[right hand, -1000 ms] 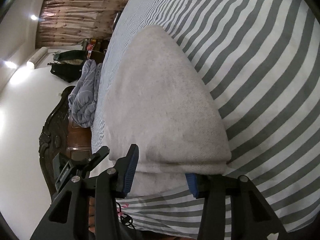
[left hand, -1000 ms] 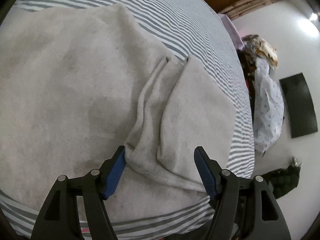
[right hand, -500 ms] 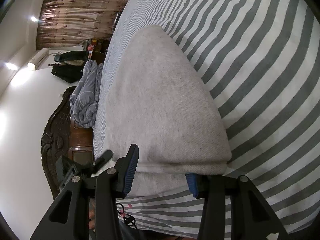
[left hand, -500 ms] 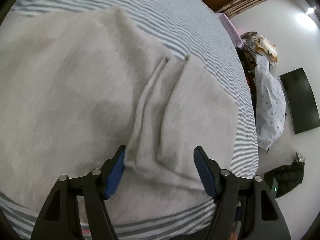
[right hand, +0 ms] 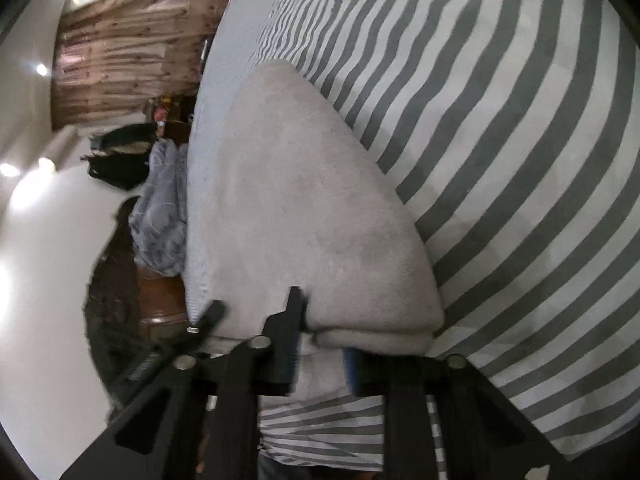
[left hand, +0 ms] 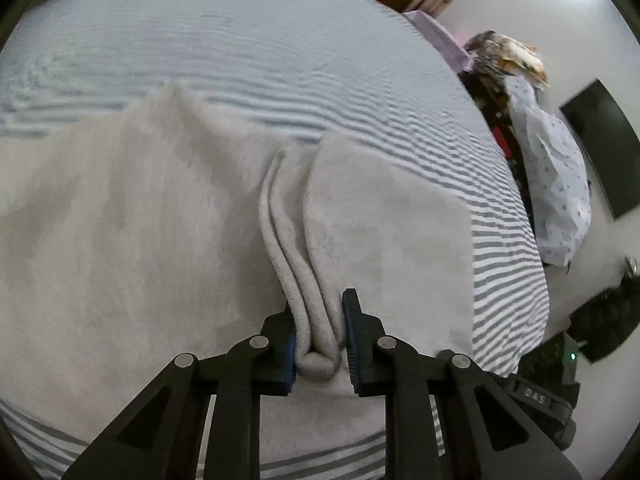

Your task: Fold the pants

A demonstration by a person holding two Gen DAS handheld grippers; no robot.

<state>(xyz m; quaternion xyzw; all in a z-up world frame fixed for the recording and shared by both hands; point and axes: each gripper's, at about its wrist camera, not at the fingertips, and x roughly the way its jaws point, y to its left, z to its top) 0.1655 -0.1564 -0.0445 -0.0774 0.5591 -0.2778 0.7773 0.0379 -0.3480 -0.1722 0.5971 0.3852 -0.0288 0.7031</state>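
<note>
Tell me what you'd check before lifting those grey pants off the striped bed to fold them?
1. Left gripper closing on bunched pants edge: ok, fabric is pinched between the pads.
2. Right gripper closing on pants: cannot tell, fabric sits between the fingers, contact blurred.
3. Striped sheet caught in either grip: cannot tell.
4. Pants lying flat ahead: ok in the right view.
5. Bed clear beyond pants: ok.

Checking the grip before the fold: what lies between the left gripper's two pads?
In the left wrist view, a bunched, rolled edge of the grey pants sits between the closing pads of the left gripper, which press on it from both sides.
</note>
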